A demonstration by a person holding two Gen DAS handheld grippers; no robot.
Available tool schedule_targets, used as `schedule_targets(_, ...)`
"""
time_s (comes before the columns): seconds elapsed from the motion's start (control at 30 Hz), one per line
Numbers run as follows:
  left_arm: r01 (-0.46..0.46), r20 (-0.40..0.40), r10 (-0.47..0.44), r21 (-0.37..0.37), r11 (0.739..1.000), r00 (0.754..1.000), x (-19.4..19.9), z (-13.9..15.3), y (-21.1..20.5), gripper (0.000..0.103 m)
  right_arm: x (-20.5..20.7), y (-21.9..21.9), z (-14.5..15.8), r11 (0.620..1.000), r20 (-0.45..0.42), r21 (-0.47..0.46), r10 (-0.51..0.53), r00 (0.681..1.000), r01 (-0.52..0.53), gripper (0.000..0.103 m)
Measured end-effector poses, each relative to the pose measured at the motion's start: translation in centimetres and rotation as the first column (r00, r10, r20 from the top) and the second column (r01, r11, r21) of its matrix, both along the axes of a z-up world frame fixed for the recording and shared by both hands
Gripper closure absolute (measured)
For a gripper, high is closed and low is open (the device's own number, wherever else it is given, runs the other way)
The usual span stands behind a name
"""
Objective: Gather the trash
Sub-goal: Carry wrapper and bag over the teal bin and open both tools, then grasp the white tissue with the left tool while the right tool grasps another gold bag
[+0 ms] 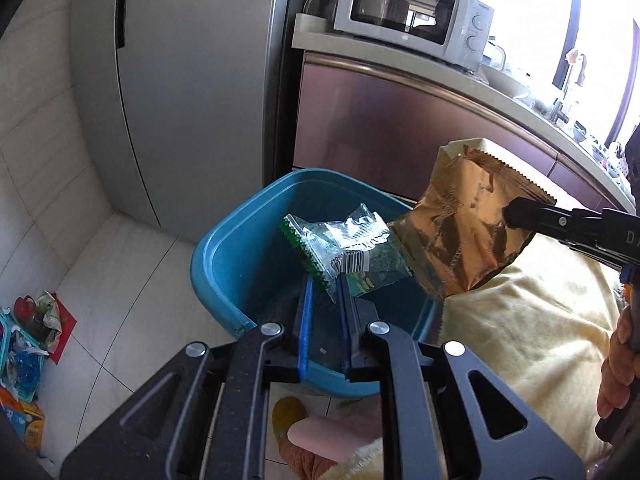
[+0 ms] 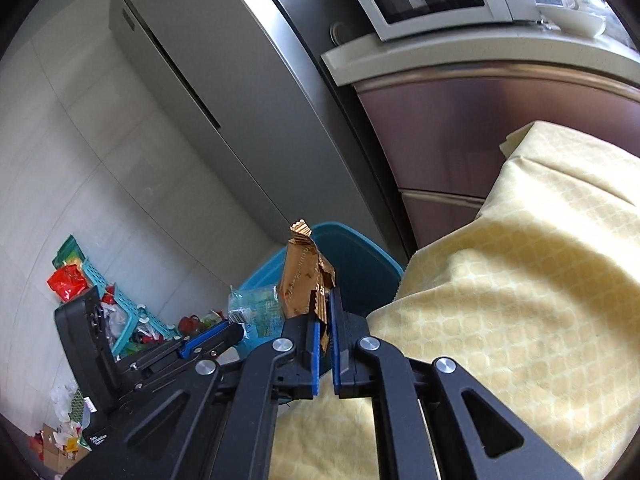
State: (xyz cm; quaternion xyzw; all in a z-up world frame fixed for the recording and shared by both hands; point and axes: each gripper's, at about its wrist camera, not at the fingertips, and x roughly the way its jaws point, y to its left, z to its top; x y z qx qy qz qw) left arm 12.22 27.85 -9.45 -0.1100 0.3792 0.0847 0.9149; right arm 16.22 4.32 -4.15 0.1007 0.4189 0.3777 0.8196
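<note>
Nearby, yellow cloth (image 2: 500, 300) beside blue bin (image 1: 224, 256), floor litter (image 2: 116, 312), fridge (image 1: 192, 80) behind.

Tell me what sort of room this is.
Most likely a home kitchen: a microwave sits on a countertop above cabinets, beside a tall steel fridge. Dishes crowd the counter near the window.

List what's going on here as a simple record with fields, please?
Setting: kitchen floor beside fridge, microwave on counter
Left gripper: holds clear-and-green wrapper over blue bin
Right gripper: clamps gold foil bag near bin rim
Nearby: yellow cloth
Left to collect: litter on floor
</note>
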Motion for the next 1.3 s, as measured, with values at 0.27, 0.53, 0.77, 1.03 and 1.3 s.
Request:
schedule_targets(0.27,-0.008,-0.031,0.007,-0.019,1.000,0.999,1.6,-1.8,0.1,0.085,0.4,1.9,-1.7,0.998,-0.047,-0.066,0.014,0.999,-0.017,0.087)
schedule_targets(0.53,-0.004,0.004,0.005,-0.010,1.000,1.000,1.3,-1.6,-1.1,0.076,-0.5,-0.4,-1.0,0.999,-0.007,-0.033,-0.010,1.000,0.009,0.074)
schedule_targets(0.77,0.073,0.126,-0.076,0.026,0.997,0.989,-0.9,1.9,-4.9,0.057,-5.2,-6.1,1.7,1.000,0.129,-0.021,-0.019,0.991,0.022,0.061)
schedule_targets(1.03,0.304,0.208,-0.308,0.049,0.951,0.929,-2.1,5.3,-13.1,0.055,-11.3,-15.9,3.8,0.985,0.260,-0.002,-0.168,0.951,0.174,0.059)
schedule_targets(1.3,0.574,0.207,-0.562,0.004,0.819,0.801,-2.4,5.7,-23.9,0.054,-15.3,-25.8,3.9,0.913,0.276,0.007,-0.394,0.876,0.408,0.059)
